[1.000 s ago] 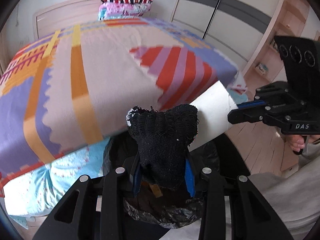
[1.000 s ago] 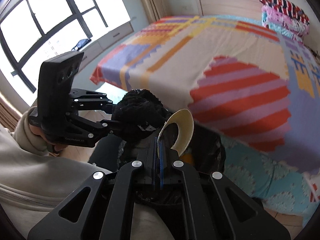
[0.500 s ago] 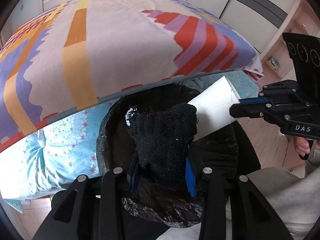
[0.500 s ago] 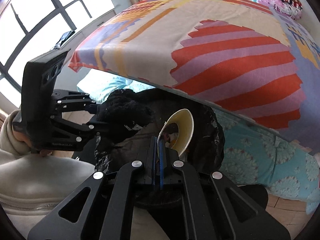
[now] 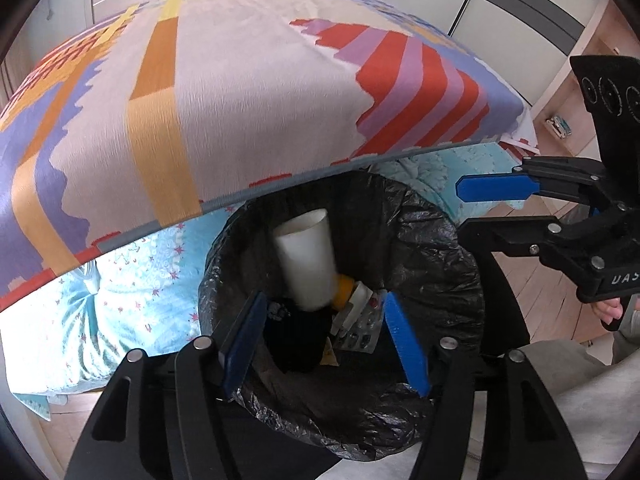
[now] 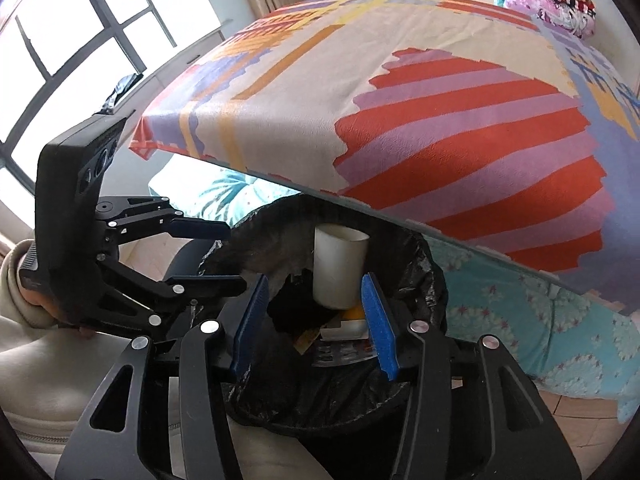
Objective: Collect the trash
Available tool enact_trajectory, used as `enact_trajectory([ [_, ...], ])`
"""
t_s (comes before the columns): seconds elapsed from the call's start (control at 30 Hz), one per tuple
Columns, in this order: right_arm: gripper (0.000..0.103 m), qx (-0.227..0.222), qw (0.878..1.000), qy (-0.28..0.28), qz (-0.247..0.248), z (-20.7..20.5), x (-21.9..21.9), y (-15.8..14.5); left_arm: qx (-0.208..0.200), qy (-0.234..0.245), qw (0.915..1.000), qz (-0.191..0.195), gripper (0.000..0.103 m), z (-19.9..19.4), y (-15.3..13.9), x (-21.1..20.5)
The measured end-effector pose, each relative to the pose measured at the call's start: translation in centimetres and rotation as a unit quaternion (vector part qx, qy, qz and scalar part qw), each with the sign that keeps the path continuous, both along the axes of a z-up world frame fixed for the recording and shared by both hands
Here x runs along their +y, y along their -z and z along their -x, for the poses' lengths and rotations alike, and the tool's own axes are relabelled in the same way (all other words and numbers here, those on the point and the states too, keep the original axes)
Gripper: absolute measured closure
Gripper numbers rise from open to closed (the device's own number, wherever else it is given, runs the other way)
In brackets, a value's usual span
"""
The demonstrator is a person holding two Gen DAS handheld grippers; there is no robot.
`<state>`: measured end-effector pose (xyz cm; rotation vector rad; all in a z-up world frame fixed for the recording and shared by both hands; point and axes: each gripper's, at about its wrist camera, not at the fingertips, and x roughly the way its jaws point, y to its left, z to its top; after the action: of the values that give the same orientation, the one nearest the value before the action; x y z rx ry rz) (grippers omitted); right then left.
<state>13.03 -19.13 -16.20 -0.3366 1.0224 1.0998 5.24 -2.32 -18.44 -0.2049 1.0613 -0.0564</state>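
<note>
I note both my left gripper (image 5: 324, 336) and right gripper (image 6: 316, 320) now spread wide, paper cup (image 5: 306, 258) and black glove (image 5: 298, 336) dropped into the bin bag (image 5: 432, 240).

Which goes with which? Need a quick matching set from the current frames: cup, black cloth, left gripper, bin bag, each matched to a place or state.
Things:
1. paper cup
2. black cloth
3. left gripper
4. bin bag

States:
A. black plastic lining the bin at the foot of the bed
B. jaws apart, empty, above the bin
C. white, inside the bin, open end up, lying on the other trash
D. dark heap at the bottom of the bin, beside the cup

Pairs: 1-C, 2-D, 3-B, 4-A
</note>
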Motion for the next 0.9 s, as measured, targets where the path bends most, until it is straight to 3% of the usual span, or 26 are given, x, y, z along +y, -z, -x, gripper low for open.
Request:
enact_trajectory([
  [0.4,0.052,-0.022,0.999,-0.026,0.002,1.4,-0.7,-2.1,-0.042,0.017,0.9990,-0.005,0.044,1.2,-3.6,-0.7],
  [0.47,0.037,-0.030,0.999,-0.031,0.010,1.8,-0.7,-2.3,-0.049,0.020,0.9986,-0.002,0.044,1.6,-4.2,-0.8],
  [0.57,0.028,-0.035,0.998,-0.046,0.011,2.4,-0.7,-3.0,-0.058,0.030,0.9978,0.008,0.044,2.0,-4.8,-0.9],
  [0.6,0.027,-0.035,0.998,-0.048,0.012,2.5,-0.8,-3.1,-0.059,0.031,0.9978,0.006,0.043,2.1,-4.9,-1.0],
  [0.67,0.024,-0.042,0.998,-0.052,0.017,2.9,-0.9,-3.5,-0.063,0.032,0.9975,-0.002,0.027,2.4,-5.4,-1.2],
  [0.9,0.017,-0.045,0.997,-0.056,0.018,3.3,-1.3,-4.5,-0.080,0.038,0.9961,-0.002,0.019,3.2,-7.4,-1.6],
])
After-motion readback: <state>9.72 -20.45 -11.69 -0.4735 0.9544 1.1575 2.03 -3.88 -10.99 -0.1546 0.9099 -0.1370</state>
